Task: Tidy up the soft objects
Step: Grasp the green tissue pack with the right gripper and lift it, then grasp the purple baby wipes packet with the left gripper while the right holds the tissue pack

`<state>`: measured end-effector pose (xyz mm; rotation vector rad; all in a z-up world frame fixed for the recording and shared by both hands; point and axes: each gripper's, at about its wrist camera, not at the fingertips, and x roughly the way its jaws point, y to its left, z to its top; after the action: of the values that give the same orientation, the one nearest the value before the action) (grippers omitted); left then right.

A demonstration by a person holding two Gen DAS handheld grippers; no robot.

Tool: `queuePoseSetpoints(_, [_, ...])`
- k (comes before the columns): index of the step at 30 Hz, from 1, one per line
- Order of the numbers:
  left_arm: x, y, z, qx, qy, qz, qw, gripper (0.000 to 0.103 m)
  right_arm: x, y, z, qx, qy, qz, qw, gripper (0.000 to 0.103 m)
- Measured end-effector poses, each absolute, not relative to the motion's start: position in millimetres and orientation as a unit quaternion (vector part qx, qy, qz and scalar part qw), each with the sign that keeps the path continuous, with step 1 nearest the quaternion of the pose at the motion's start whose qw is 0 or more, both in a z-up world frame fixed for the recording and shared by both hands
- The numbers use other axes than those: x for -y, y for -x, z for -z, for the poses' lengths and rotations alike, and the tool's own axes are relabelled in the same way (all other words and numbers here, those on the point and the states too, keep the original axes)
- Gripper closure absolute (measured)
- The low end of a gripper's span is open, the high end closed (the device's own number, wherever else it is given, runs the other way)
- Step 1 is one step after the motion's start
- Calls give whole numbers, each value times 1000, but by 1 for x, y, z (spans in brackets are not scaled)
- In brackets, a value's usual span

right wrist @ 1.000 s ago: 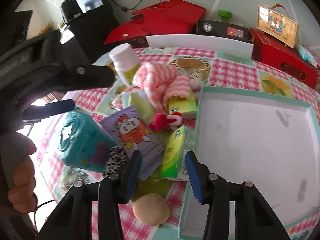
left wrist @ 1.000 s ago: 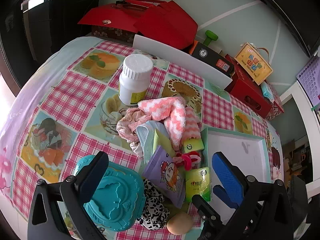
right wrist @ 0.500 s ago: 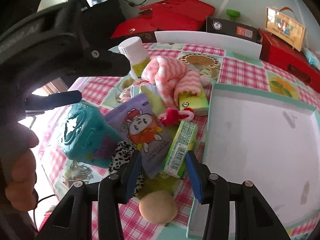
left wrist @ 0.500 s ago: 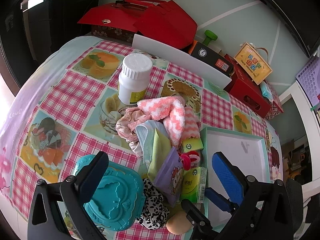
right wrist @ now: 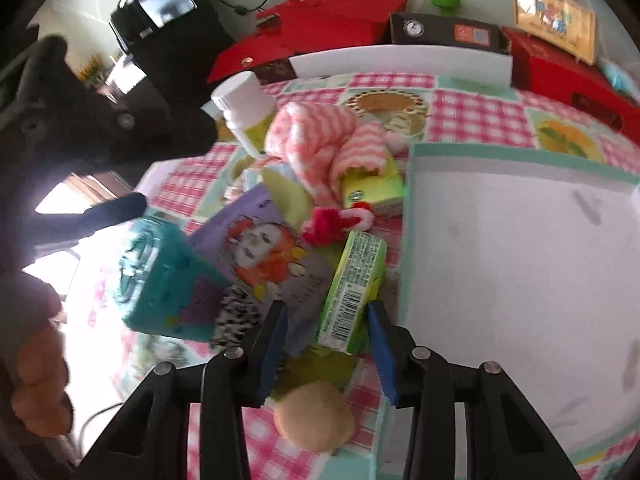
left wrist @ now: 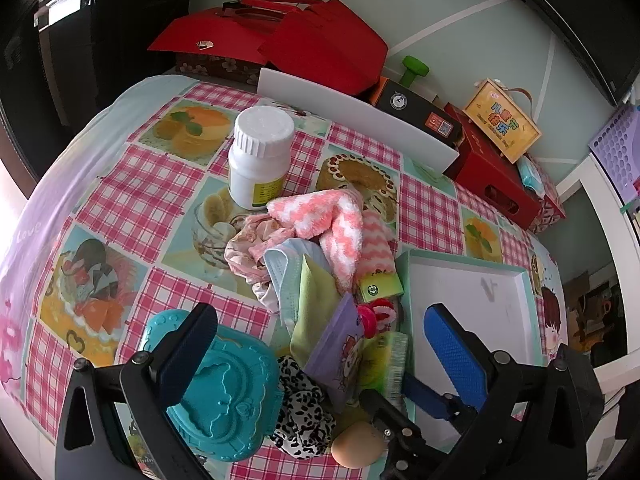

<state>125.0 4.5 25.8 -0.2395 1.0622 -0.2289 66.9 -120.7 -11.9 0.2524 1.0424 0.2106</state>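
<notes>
The right gripper (right wrist: 328, 344), jaws just closing, brackets the green tissue pack (right wrist: 352, 292) and the purple pouch's (right wrist: 268, 252) corner just left of the white tray's (right wrist: 520, 240) rim; whether its pads press, I cannot tell. The left gripper (left wrist: 320, 348) hangs open above the teal case (left wrist: 224, 404), and bare tray floor lies right of the pile.

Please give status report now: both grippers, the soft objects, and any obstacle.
Left gripper open, hovering over pile. Right gripper jaws just closing around green tissue pack, grip unconfirmed. White tray holds nothing. Purple pouch crowds the pack.
</notes>
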Motion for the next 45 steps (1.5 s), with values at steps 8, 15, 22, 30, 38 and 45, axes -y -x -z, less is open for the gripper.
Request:
queuePoseSetpoints(8, [-1, -124, -25, -505, 104, 110, 850, 1, 119, -71, 21, -508, -93, -67, 854, 72])
queuePoseSetpoints(15, [1, -127, -27, -510, 105, 127, 844, 2, 122, -72, 21, -507, -98, -59, 855, 79])
queuePoseSetpoints(22, [20, -143, -29, -545, 23, 135, 827, 6, 131, -64, 6, -490, -116, -54, 862, 80])
queuePoseSetpoints(30, [65, -150, -30, -576, -196, 180, 773, 6, 162, -51, -22, -460, -155, -38, 874, 79])
queuePoseSetpoints(38, [119, -121, -1, -564, -394, 238, 686, 6, 202, -35, -47, -428, -196, -13, 882, 79])
queuePoseSetpoints(45, [140, -107, 43, -554, -518, 255, 599, 6, 233, -25, -49, -421, -234, 8, 877, 79])
